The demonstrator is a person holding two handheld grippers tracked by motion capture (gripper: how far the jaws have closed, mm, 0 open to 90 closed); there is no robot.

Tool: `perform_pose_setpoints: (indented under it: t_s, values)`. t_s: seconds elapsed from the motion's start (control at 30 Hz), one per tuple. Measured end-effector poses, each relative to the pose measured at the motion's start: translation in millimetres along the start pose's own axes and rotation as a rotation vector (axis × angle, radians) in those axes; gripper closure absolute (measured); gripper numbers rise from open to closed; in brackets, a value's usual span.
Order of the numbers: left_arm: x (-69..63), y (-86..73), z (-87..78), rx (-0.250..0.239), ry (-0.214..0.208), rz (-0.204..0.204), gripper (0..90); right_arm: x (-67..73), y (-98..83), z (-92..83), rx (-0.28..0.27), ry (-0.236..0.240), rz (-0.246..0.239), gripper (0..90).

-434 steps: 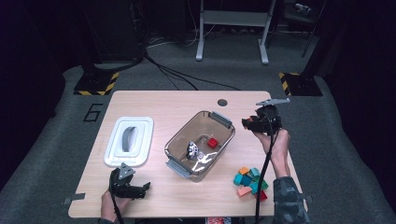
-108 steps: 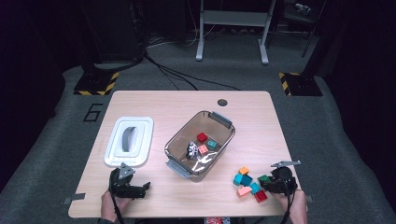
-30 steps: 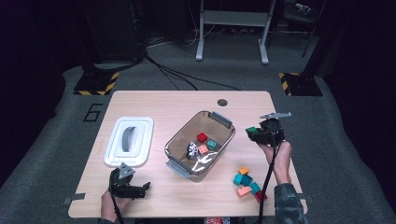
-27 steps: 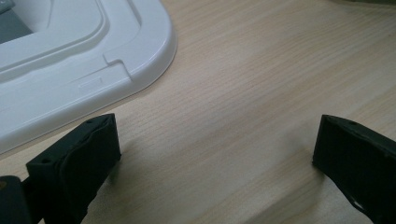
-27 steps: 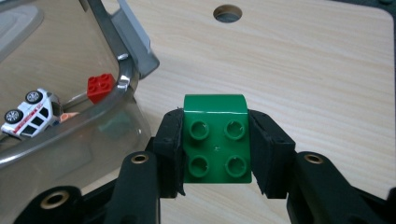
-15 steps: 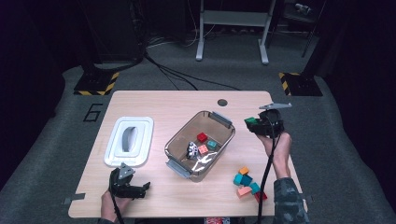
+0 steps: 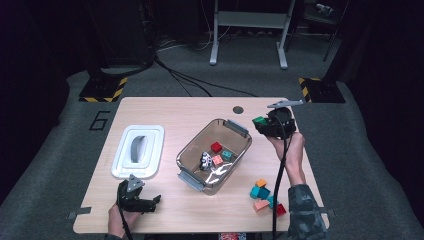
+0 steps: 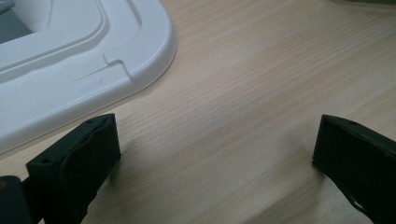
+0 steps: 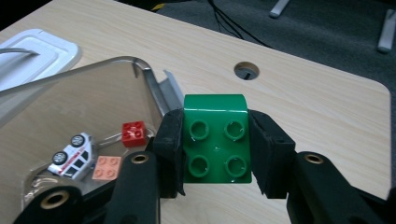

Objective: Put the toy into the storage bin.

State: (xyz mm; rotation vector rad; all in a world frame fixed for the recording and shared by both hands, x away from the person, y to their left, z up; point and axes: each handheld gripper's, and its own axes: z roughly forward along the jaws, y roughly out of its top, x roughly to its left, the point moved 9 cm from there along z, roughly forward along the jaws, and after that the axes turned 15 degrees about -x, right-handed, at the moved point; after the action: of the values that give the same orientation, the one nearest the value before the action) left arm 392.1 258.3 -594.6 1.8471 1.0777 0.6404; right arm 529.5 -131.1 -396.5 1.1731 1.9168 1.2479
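My right gripper (image 7: 261, 125) is shut on a green brick (image 9: 215, 138) (image 7: 259, 120) and holds it in the air just right of the clear bin (image 7: 192, 150), near the bin's far handle. The bin holds a red brick (image 7: 216, 146), an orange brick (image 7: 217, 160), a teal brick (image 7: 227, 155) and a small white toy car (image 7: 205, 160). My left gripper (image 7: 150, 202) lies on the table near the front left edge, jaws wide open on bare wood. Its own view shows the white lid (image 8: 70, 65) just beyond the pads (image 8: 86, 163).
A white bin lid (image 7: 138, 150) with a grey handle lies left of the bin. Several loose bricks (image 7: 264, 196) in orange, teal, pink and red sit at the front right. A round cable hole (image 7: 238, 109) is in the table's far edge.
My right gripper has risen with the green brick and moved away from the loose bricks toward the far side, beside the bin. The left gripper has stayed put.
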Motion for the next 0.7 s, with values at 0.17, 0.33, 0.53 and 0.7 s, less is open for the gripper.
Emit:
perform_pose_setpoints:
  t_s: [0.17, 0.33, 0.53, 0.7]
  values:
    - [-0.1, 0.0, 0.1, -0.001, 0.000, -0.001, 0.5, 22.6, -1.5, 9.6, 0.018, 0.054, -0.011, 58.7]
    - [-0.2, -0.1, -0.4, 0.004, -0.005, 0.000, 0.5, 43.9, -17.5, 24.0, 0.077, 0.099, -0.043, 58.7]
    - [0.0, 0.0, 0.0, -0.001, 0.000, 0.000, 0.5, 56.9, -33.6, 35.2, 0.130, 0.137, -0.071, 58.7]
    - [0.0, 0.0, 0.0, 0.000, 0.000, 0.000, 0.5, 59.4, -41.5, 36.8, 0.161, 0.146, -0.080, 58.5]
